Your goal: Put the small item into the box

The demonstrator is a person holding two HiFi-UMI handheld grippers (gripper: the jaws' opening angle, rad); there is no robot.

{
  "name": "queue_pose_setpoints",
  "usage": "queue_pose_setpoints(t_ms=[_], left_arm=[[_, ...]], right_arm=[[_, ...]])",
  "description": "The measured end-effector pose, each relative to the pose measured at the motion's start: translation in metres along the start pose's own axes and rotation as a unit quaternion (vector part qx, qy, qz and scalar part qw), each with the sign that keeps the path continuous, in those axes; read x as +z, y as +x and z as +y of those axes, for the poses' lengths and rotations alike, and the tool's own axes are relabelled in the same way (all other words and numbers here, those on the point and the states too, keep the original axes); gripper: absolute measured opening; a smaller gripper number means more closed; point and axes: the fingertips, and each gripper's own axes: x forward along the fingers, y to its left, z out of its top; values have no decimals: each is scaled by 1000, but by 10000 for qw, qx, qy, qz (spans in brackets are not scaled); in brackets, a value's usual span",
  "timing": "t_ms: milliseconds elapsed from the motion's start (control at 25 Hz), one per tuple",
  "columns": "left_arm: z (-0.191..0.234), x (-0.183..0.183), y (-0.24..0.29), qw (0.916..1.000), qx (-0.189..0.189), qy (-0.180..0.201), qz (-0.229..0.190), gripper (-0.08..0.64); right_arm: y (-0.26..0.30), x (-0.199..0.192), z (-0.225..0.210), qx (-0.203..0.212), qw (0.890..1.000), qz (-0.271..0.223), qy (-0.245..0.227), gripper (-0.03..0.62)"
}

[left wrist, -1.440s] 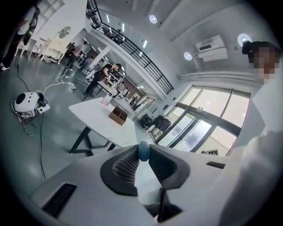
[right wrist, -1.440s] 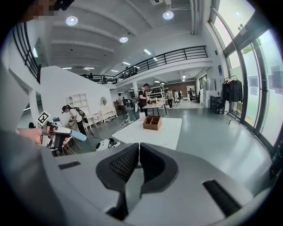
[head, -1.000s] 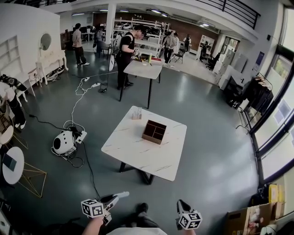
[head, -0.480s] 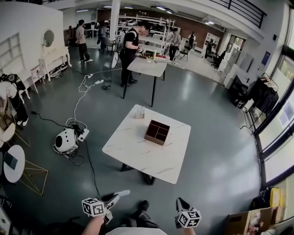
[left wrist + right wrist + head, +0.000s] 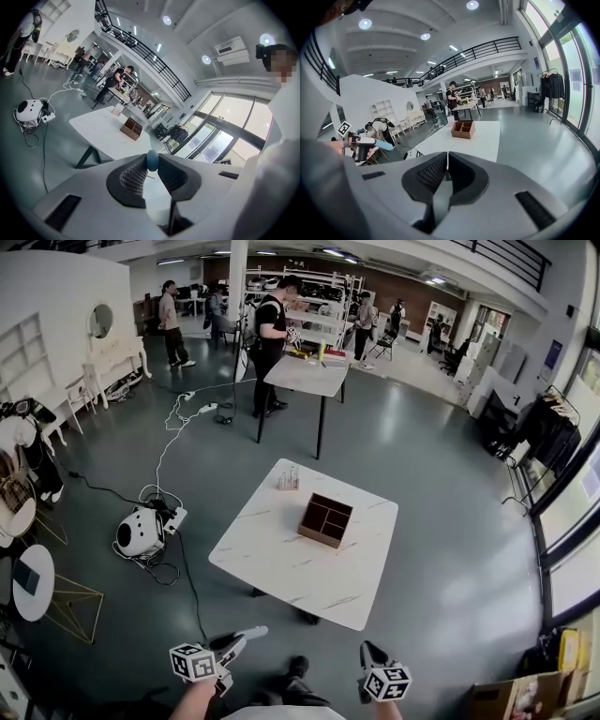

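A brown wooden box (image 5: pixel 326 519) with compartments stands on a white marble table (image 5: pixel 281 559), well ahead of both grippers. In the left gripper view, my left gripper (image 5: pixel 152 160) is shut on a small blue item (image 5: pixel 152 157), with the box (image 5: pixel 131 128) far off on the table (image 5: pixel 93 133). In the head view the left gripper (image 5: pixel 253 633) is held at the bottom, left of centre. My right gripper (image 5: pixel 367 652) is beside it, and its jaws (image 5: pixel 447 154) are shut with nothing between them. From the right gripper view the box (image 5: pixel 463 129) lies straight ahead.
A small clear rack (image 5: pixel 288 480) stands on the table's far edge. On the floor to the left sit a white round device (image 5: pixel 141 532) with cables and a small round table (image 5: pixel 28 582). A person stands at a second table (image 5: pixel 305 376) beyond. Cardboard boxes (image 5: pixel 511 695) sit at the bottom right.
The table and box have drawn closer in the head view as both grippers are carried forward toward them. The jaws have not changed.
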Motion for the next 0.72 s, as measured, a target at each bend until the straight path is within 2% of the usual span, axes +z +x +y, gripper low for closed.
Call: queue_pose_setpoints(t_ms=[280, 720], left_arm=[[2, 24, 40, 9999, 12, 57, 103, 72], [3, 55, 94, 9999, 118, 10, 31, 72]], right_arm=[[39, 13, -17, 129, 9998, 175, 41, 28], [85, 45, -59, 260, 9991, 347, 14, 28]])
